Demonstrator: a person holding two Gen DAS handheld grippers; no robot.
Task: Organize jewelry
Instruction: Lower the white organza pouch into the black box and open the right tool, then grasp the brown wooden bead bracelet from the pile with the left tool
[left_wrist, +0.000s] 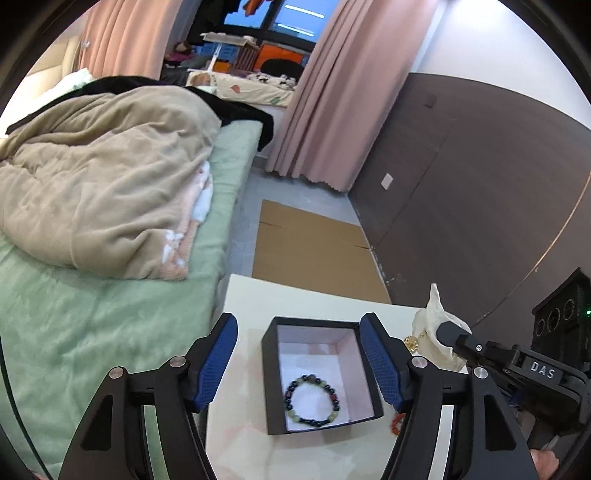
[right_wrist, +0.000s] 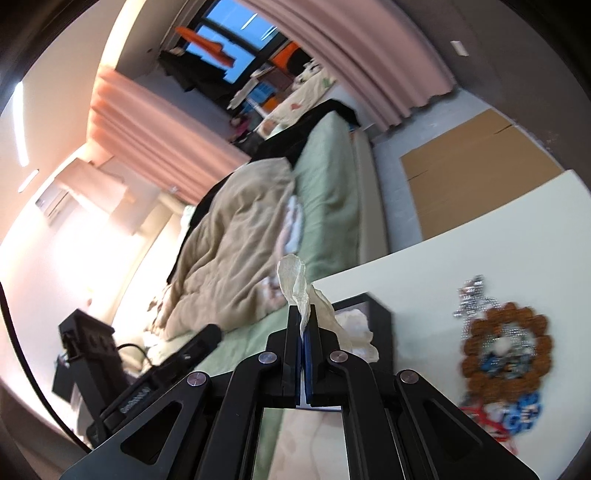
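Observation:
A black open box (left_wrist: 320, 373) with a pale lining sits on the white table (left_wrist: 258, 299). A bead bracelet (left_wrist: 313, 400) of dark and green beads lies inside it. My left gripper (left_wrist: 298, 363) is open, its blue pads on either side of the box, above it. My right gripper (right_wrist: 305, 314) is shut on a cream translucent pouch (right_wrist: 295, 280), held above the table to the right of the box. The pouch (left_wrist: 439, 332) with a gold bead at its side also shows in the left wrist view. The box corner (right_wrist: 373, 314) shows in the right wrist view.
A pile of jewelry with a brown beaded ring and silver chain (right_wrist: 502, 343) lies on the table. A red bead string (left_wrist: 396, 424) lies beside the box. A bed with a beige blanket (left_wrist: 103, 184) is left. Cardboard (left_wrist: 314, 247) lies on the floor.

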